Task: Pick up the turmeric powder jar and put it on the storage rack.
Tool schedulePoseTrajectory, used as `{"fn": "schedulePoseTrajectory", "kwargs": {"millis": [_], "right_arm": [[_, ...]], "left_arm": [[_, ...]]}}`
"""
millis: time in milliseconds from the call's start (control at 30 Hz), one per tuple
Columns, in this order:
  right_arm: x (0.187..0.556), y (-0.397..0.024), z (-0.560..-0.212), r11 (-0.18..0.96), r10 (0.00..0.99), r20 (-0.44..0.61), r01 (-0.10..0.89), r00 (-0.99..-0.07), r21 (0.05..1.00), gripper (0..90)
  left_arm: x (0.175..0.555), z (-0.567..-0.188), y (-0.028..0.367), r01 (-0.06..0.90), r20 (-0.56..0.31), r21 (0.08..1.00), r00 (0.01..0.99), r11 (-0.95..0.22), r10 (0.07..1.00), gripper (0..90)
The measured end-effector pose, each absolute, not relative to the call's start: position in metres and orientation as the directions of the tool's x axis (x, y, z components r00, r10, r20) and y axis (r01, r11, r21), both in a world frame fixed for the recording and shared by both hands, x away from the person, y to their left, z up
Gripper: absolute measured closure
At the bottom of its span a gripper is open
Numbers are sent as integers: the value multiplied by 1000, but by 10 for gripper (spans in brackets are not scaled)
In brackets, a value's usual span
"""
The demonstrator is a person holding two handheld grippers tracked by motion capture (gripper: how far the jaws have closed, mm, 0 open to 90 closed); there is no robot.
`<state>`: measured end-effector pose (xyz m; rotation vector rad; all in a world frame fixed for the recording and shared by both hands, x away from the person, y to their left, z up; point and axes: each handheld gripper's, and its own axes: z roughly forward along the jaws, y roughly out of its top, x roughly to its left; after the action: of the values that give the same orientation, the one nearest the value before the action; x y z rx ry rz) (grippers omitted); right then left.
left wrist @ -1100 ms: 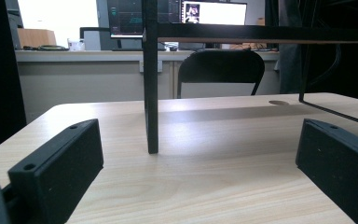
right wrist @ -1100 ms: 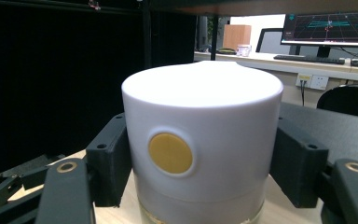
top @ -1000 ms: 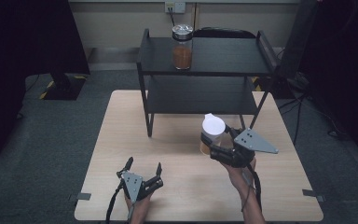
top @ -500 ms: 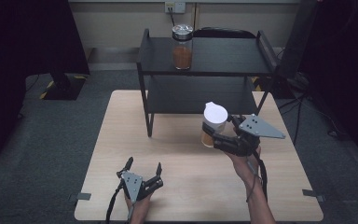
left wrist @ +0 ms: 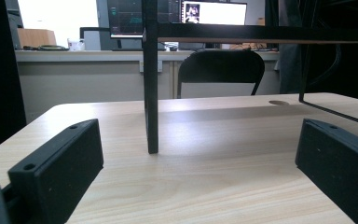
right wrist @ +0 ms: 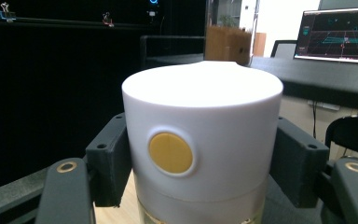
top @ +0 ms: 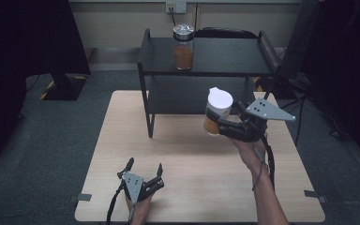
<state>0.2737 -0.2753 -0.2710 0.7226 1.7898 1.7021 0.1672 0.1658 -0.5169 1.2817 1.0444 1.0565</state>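
Above a light wooden table [top: 187,154], the right gripper [top: 225,125] clenches a white-lidded jar [top: 217,111] of orange-brown contents, holding it clear of the tabletop just in front of a black two-tier shelf [top: 206,56]. A second, metal-lidded jar [top: 183,41] stands on the shelf's top tier. Near the table's front edge, the left gripper [top: 143,169] rests low with its jaws spread wide and nothing between them.

The right gripper [top: 221,125], clamped on the white-lidded jar [top: 217,111], has risen off the tabletop [top: 122,140]. It now sits nearer the black shelf rack [top: 145,84].
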Motion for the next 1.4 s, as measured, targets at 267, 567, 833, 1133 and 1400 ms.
{"fn": "schedulePoseTrajectory", "kwargs": {"millis": [267,567,833,1133,1400], "right_arm": [[284,-279,-245,29,724,-20,1,-690,1000,299],[297,-274,-214,21,753,-13,5,-658,1000,299],[305,-261,-189,21,800,-16,2,-600,1000,300],[319,-245,-174,-20,865,16,-3,-501,1000,300],[340,-223,-163,-16,913,16,3,-409,1000,300]], "left_arm": [[167,-517,166,-18,-6,1000,208,10,978,2],[167,-517,166,-18,-6,1000,208,10,978,1],[167,-517,166,-17,-7,1000,209,10,978,2],[168,-517,167,-17,-7,1000,216,11,976,3],[168,-517,168,-17,-4,1000,217,8,976,3]]}}
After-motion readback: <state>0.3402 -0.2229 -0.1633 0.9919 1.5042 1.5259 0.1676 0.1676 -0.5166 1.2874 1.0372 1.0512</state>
